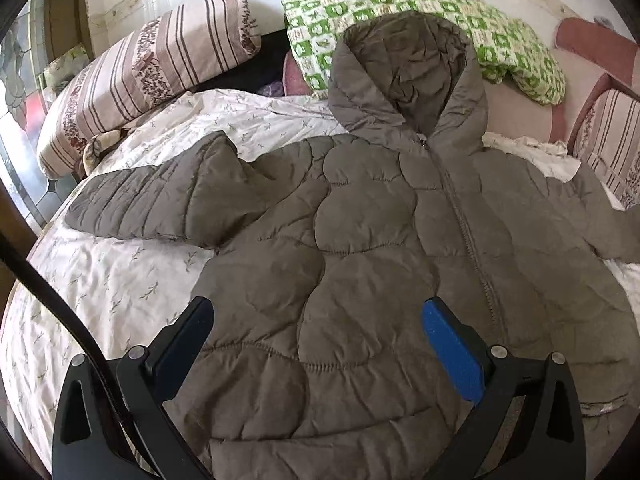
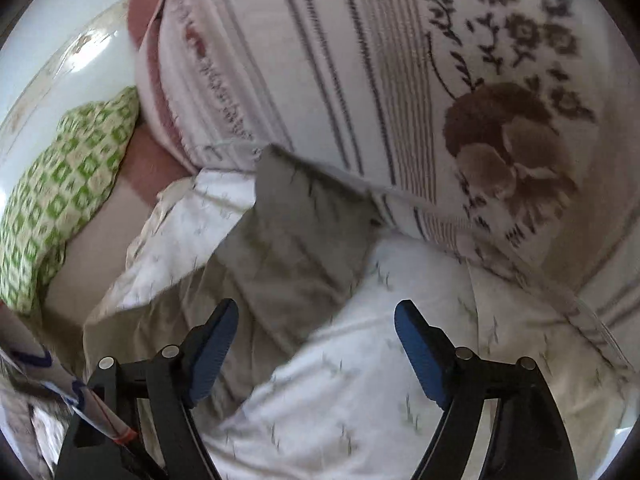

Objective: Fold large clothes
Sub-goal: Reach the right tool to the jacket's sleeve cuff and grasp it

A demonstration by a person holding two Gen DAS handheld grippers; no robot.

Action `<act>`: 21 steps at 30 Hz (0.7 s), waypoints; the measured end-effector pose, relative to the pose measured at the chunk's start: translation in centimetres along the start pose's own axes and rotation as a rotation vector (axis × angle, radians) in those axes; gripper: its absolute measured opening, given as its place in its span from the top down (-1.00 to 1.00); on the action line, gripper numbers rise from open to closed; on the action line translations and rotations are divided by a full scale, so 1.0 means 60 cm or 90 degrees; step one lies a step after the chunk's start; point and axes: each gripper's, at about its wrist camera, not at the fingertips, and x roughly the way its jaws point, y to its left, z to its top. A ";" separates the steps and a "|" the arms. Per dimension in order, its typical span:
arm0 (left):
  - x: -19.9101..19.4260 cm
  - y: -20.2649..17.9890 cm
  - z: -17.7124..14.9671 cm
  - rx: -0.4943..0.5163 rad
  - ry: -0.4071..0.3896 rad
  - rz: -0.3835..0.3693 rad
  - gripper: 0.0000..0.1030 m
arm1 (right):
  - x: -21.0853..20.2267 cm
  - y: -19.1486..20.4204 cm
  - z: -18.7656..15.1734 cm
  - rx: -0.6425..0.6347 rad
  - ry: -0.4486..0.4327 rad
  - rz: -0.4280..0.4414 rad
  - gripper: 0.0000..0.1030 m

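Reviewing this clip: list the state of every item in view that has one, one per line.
Jacket: spread flat, front up, unfolded
Zipper: closed
Hood: laid open
Sleeve: lying outstretched on the sheet
Left claw: open, empty
Right claw: open, empty

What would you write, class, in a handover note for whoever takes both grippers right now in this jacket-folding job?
Left gripper: open, empty, over the jacket's lower front.
Right gripper: open, empty, near a jacket sleeve end beside the striped pillow.
Jacket: flat on the floral sheet, front up, zipped, hood toward the green checked cloth, left-view sleeve spread out.
Done: laid out.
Left: all folds.
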 end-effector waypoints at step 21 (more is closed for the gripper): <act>0.044 -0.028 -0.006 0.041 0.038 -0.004 -1.00 | 0.069 -0.003 0.028 -0.048 -0.008 -0.033 0.73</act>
